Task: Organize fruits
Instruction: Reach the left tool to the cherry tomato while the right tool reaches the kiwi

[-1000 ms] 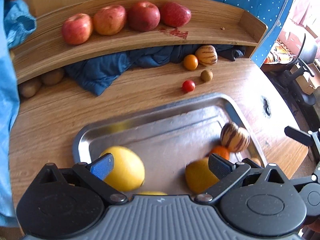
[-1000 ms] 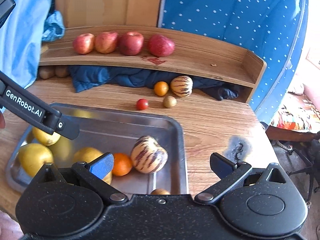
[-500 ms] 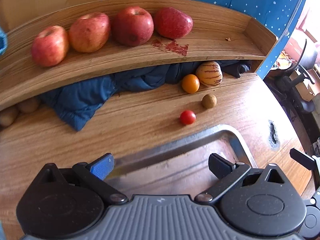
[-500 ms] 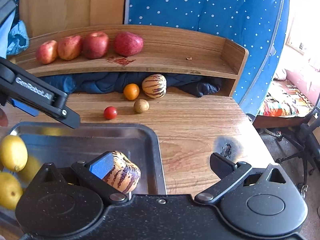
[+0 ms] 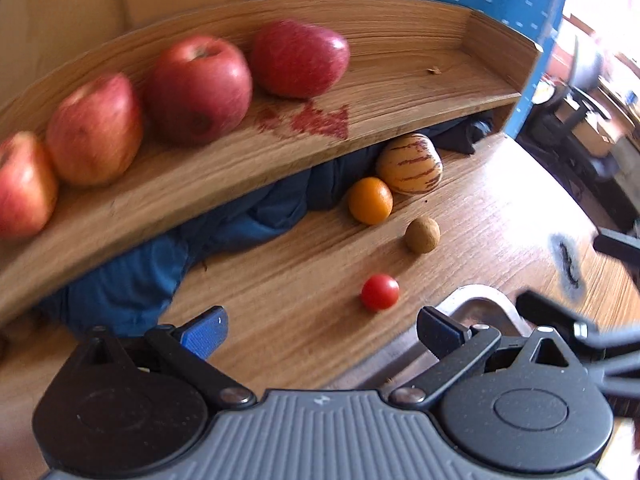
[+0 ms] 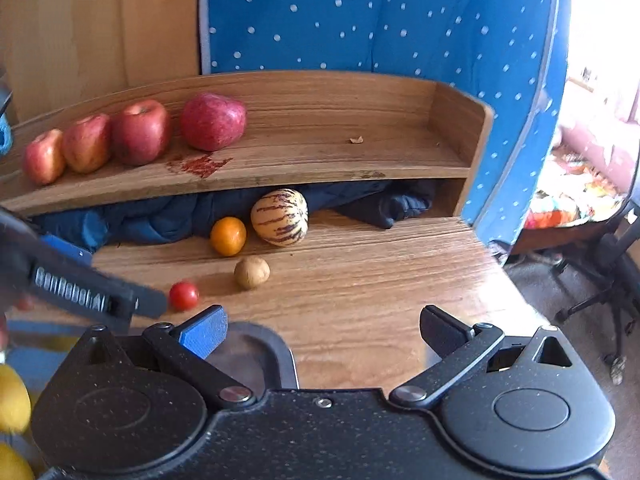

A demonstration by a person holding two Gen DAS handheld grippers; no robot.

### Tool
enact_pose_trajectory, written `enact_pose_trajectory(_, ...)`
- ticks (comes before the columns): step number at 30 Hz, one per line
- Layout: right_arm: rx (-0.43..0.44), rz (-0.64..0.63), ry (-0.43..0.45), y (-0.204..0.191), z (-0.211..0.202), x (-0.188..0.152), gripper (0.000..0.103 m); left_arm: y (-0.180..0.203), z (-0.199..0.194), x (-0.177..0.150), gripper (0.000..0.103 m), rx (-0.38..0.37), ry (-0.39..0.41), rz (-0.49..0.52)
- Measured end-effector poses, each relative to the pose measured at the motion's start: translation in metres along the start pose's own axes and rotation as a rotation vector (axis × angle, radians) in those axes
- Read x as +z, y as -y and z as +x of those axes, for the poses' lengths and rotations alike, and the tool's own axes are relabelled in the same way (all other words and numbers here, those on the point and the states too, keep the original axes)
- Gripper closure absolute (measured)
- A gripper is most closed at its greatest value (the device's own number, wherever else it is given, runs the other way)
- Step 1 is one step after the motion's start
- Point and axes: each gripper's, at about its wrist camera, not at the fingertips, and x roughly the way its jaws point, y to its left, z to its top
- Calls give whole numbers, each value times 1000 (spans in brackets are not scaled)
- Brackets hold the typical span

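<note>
Nearest the left wrist camera, the left gripper point(image 5: 322, 330) hangs spread and empty over the wooden bench point(image 5: 280, 288), with the rounded corner of a metal tray point(image 5: 486, 300) just under its right finger. The right gripper point(image 6: 322, 330) is likewise spread wide and holds nothing; the tray's corner point(image 6: 276, 350) sits below its blue-padded finger, and two yellow fruits point(image 6: 12, 400) show at the far left edge inside the tray. The left gripper's dark arm crosses the right view's left side, partly blocking the bench there. Beyond the tray lie four loose fruits on the bench: one cherry tomato point(image 5: 380, 292), one small brown fruit point(image 5: 423, 235), one orange point(image 5: 370, 201) and one striped melon point(image 5: 410, 163), the orange just beside the melon. Behind them a blue cloth point(image 5: 160, 264) is bunched under a wooden shelf point(image 5: 400, 92). Four red apples point(image 5: 198, 90) sit in a row on the shelf, beside a red stain point(image 5: 316, 120). A blue dotted curtain point(image 6: 380, 16) hangs farthest back.
</note>
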Motion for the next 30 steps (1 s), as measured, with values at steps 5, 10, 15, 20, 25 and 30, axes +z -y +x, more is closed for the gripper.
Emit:
enact_pose_trajectory(5,53,13,-60,4,27,19,1,3,10,5,1,25,6,113)
enact_pose_trajectory(10,103,10,-108,5,48,36,1,-4,16,8,1,-29,5,125)
enact_pose_trajectory(15,149,16,-154,1,63,49,6,7,23,6,1,-35,10,202)
enact_pose_trajectory(20,160,16,-206,-8,78,55,21,15,23,7,5,-60,36,237)
enact_pose_trajectory(25,166,11,-241,-17,88,55,38,15,27,10,22,-84,22,243)
enact_pose_trajectory(30,174,25,-270,-21,95,55,58,11,29,8,32,-104,25,239)
